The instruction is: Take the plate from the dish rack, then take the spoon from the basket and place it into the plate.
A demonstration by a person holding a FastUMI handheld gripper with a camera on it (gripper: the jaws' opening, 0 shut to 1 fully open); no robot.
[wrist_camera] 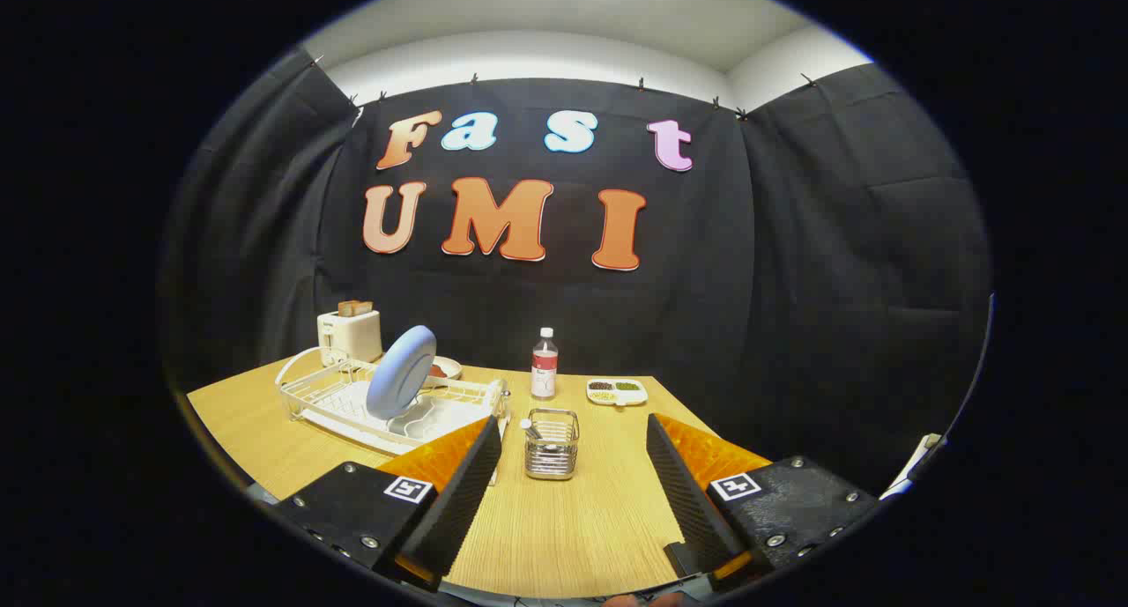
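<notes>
Wooden surface [564, 519] carries a white dish rack [388, 404], where 1 pale blue plate [402, 371] stands tilted on edge. Right of the rack, a wire basket [552, 444] holds the spoon [531, 430]. Nearer than the rack, the gripper [573, 475] is spread wide, grasping nothing.

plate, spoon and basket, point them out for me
plate [402, 371]: gripper view, middle of its face, upright in the rack
spoon [529, 427]: gripper view, end sticking out of the basket
basket [552, 457]: gripper view, front wire wall, just ahead of the open tongs [573, 484]

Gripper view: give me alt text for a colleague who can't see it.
The open gripper hovers empty above a wooden table, a wire basket with a spoon just ahead. A blue plate stands upright in the dish rack beyond the left finger.
</notes>
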